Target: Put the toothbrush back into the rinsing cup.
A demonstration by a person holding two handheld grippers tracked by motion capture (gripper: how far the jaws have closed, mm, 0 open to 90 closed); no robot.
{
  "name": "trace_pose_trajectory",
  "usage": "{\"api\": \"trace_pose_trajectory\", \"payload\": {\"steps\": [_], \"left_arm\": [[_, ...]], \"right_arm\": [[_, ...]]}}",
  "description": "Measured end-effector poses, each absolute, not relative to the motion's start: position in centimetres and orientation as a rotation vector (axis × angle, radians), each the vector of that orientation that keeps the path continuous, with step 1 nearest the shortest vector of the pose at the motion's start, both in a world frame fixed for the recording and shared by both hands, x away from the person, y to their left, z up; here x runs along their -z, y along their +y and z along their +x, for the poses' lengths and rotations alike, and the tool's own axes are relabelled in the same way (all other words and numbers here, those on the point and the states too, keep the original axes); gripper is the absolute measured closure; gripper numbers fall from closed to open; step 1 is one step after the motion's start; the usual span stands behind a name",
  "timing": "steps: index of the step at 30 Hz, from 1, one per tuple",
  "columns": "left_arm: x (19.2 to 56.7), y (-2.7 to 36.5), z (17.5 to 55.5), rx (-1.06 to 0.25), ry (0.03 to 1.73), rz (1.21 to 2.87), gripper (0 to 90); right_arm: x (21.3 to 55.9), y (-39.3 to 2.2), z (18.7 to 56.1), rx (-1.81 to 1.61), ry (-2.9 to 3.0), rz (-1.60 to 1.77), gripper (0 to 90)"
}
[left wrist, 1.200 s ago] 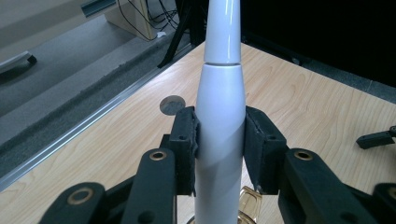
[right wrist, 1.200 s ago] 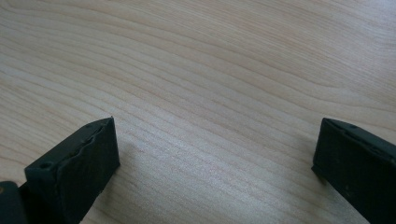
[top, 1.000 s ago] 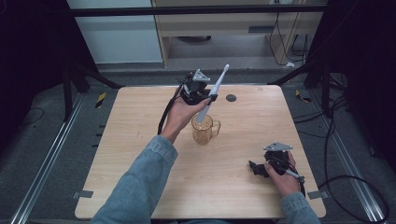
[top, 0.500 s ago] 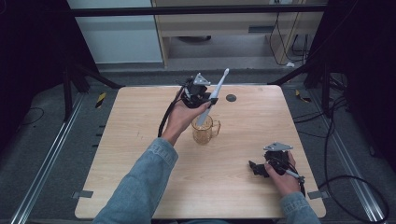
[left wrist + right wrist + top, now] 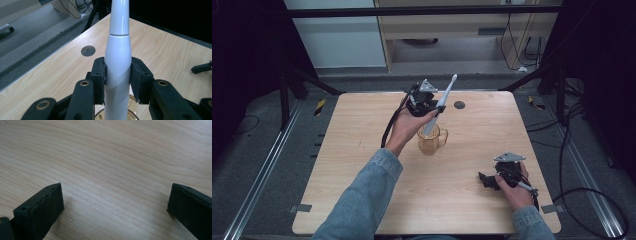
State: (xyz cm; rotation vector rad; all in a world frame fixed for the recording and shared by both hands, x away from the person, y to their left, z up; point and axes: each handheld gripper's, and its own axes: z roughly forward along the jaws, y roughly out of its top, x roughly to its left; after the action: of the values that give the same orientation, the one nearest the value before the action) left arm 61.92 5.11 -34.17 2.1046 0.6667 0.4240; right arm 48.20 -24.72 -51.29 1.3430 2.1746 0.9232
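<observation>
The left gripper [image 5: 117,77] is clamping the toothbrush [image 5: 118,62] over the glass mug [image 5: 431,139]; tilted, it risks tipping the mug; the right gripper [image 5: 115,202] is resting released.

1. The toothbrush [image 5: 440,105] is white and long, with a fat handle and a thin neck. It is pinched between the two black jaws of the left gripper [image 5: 432,107]. It leans, with its brush end up past the jaws and its bottom end down in the cup.
2. The cup [image 5: 431,139] is clear, yellow-brown glass with a handle. It stands upright just under the left gripper.
</observation>
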Motion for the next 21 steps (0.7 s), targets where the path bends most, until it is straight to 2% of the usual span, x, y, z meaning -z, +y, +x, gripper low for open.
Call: {"api": "trace_pose_trajectory", "payload": {"steps": [21], "left_arm": [[35.6,5.2,61.9,-0.408,0.673,2.129,66.3]], "right_arm": [[51.3,-24.7,48.2,-0.926,2.174,1.347,0.4]]}}
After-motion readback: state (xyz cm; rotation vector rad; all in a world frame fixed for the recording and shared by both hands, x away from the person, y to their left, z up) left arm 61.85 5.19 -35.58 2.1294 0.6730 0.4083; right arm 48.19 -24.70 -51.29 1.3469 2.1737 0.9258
